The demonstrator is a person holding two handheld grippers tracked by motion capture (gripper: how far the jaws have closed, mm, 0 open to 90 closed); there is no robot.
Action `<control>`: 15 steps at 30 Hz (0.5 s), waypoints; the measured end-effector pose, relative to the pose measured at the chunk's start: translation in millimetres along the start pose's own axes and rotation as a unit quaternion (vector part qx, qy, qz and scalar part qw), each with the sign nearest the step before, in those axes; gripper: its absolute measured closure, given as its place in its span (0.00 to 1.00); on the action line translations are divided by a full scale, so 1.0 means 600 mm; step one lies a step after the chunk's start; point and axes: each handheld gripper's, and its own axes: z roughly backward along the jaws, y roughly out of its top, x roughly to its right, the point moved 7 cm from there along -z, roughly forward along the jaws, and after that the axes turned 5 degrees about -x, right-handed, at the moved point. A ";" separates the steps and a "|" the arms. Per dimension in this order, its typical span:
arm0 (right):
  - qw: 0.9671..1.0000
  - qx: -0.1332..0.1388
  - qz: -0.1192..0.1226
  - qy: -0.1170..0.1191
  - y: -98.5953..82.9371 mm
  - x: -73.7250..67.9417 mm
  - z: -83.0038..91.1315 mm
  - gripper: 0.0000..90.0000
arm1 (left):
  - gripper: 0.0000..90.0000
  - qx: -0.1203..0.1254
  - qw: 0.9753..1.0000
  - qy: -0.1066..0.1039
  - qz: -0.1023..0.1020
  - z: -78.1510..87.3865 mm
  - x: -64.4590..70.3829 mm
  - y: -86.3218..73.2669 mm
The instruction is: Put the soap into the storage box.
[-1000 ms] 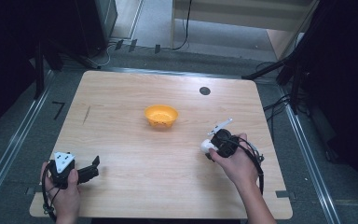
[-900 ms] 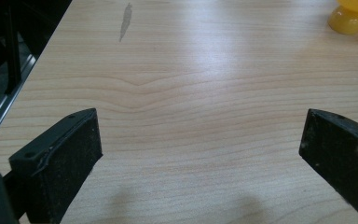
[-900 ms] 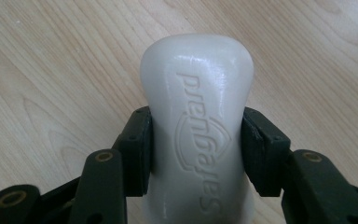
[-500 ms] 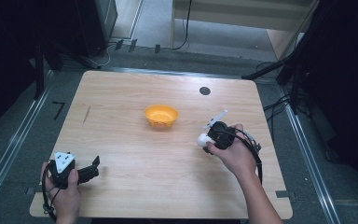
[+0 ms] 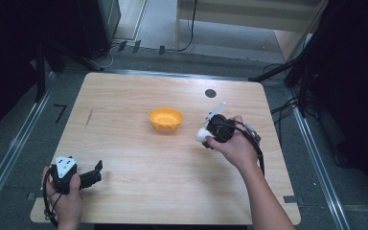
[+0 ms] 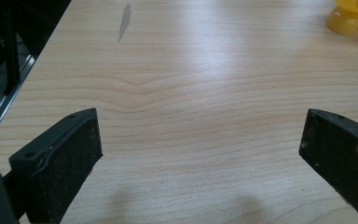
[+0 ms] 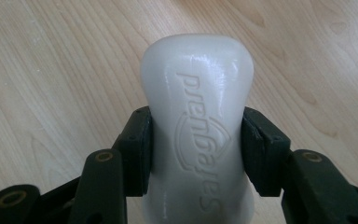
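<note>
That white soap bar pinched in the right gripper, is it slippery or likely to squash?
The white soap bar keeps its shape between the right gripper pads, so it is probably stiff. Its smooth, rounded, waisted sides look slick; it might slip if loosened. It seems light, since it is held by its middle.

Right gripper (image 5: 210, 133) fingers (image 7: 135, 149) are clamped tight, while left gripper (image 5: 93, 175) fingers (image 6: 70, 158) are spread wide.

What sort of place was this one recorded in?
Most likely a lab or data-collection workspace, not a home: a bare wooden table stands on grey floor with metal rails along its sides, cables trail across the floor behind it, and dark equipment stands sit close by.
</note>
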 end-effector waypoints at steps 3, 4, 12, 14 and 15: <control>1.000 -0.001 0.007 0.000 0.009 0.002 0.000 0.57 | 0.00 -0.001 1.000 0.000 -0.001 0.000 0.000 0.000; 1.000 -0.001 0.007 0.000 0.009 0.002 0.000 0.57 | 0.00 -0.001 1.000 0.000 -0.001 0.000 0.000 0.000; 0.999 -0.004 0.035 0.001 0.033 0.008 -0.002 0.57 | 0.00 -0.002 1.000 -0.002 -0.001 -0.001 0.001 0.000; 0.999 -0.001 0.038 0.002 0.038 0.010 -0.004 0.57 | 0.00 -0.002 1.000 -0.002 -0.001 -0.001 0.001 0.000; 0.999 -0.004 0.038 0.002 0.039 0.010 -0.006 0.57 | 0.00 -0.002 1.000 -0.003 -0.001 -0.001 0.001 0.000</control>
